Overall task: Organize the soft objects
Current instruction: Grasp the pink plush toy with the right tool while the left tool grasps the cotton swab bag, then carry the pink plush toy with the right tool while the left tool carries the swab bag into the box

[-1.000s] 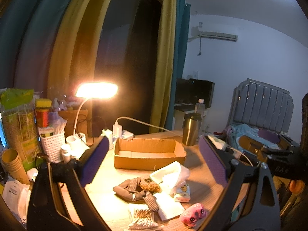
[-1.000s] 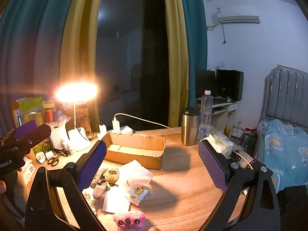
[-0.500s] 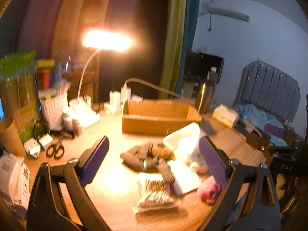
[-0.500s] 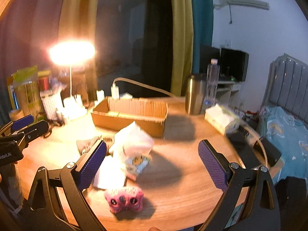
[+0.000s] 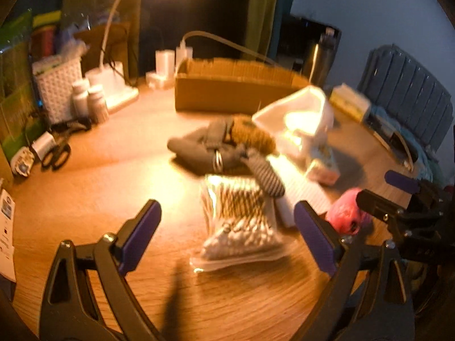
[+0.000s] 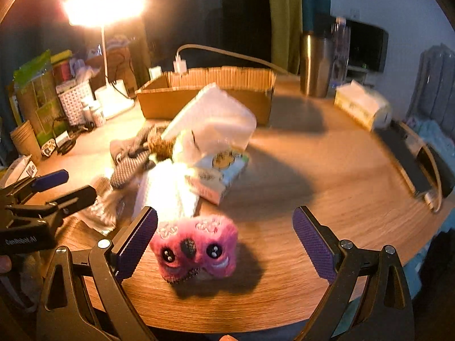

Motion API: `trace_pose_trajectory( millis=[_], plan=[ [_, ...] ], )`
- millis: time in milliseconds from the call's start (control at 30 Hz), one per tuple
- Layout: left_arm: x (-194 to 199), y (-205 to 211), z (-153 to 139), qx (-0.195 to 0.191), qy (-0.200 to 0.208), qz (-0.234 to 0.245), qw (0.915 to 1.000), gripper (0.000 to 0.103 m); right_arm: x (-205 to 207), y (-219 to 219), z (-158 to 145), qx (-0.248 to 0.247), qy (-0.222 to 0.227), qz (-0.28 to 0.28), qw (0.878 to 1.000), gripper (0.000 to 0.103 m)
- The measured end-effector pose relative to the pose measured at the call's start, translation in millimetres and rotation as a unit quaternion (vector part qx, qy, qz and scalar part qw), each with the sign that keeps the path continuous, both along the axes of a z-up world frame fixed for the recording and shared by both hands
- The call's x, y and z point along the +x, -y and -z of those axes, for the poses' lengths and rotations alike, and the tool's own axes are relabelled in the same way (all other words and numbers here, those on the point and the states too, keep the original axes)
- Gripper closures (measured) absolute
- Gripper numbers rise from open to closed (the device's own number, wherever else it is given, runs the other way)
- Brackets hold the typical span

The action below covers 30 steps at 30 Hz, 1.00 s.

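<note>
The pink plush toy (image 6: 196, 248) looks light and squashy, so a pinch across its furry flanks should hold. It sits on the wooden table (image 6: 312, 170) near the front edge, at 6 o'clock from the cardboard box (image 6: 207, 91). The right gripper (image 6: 224, 234) hovers low over it, jaws spread. The left gripper (image 5: 227, 231), also spread, points at a bag of cotton swabs (image 5: 239, 218).

Both the left gripper (image 5: 227, 241) and the right gripper (image 6: 224, 240) have black angular frames with triangular cutouts, silver screws at the joints, and purple textured pads (image 6: 312, 241). One body carries white lettering.
</note>
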<state>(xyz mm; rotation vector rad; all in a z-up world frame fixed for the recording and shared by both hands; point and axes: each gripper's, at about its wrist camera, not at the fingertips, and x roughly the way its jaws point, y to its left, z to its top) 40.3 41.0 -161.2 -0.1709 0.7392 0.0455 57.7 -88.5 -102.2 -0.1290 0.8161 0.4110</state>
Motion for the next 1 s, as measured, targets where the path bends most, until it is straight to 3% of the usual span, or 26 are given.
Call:
trace_pose_trajectory(
  millis=[367,467,533,600,667,733,1000],
  plan=[
    [19,10,20,0.011,-0.061,0.010,0.9980,0.009,5,-2,19,0.006,-0.049,-0.020,0.999,0.005],
    [20,11,20,0.016,-0.066,0.010,0.9976,0.024,5,-2,21,0.008,-0.048,-0.026,0.998,0.006],
    [22,12,22,0.016,-0.075,0.015,0.9970,0.037,5,-1,22,0.017,-0.052,-0.032,0.998,0.019],
    [24,15,24,0.021,-0.083,0.018,0.9961,0.040,4,-1,21,0.022,-0.053,-0.040,0.998,0.027],
    [23,17,24,0.025,-0.082,0.021,0.9961,0.044,2,-3,19,0.025,-0.053,-0.053,0.997,0.046],
    [22,18,22,0.025,-0.080,0.024,0.9962,0.049,1,-4,17,0.025,-0.052,-0.059,0.997,0.047],
    [14,18,9,0.017,-0.065,0.033,0.9972,0.051,0,4,-2,0.030,-0.024,-0.058,0.998,0.063]
  ],
)
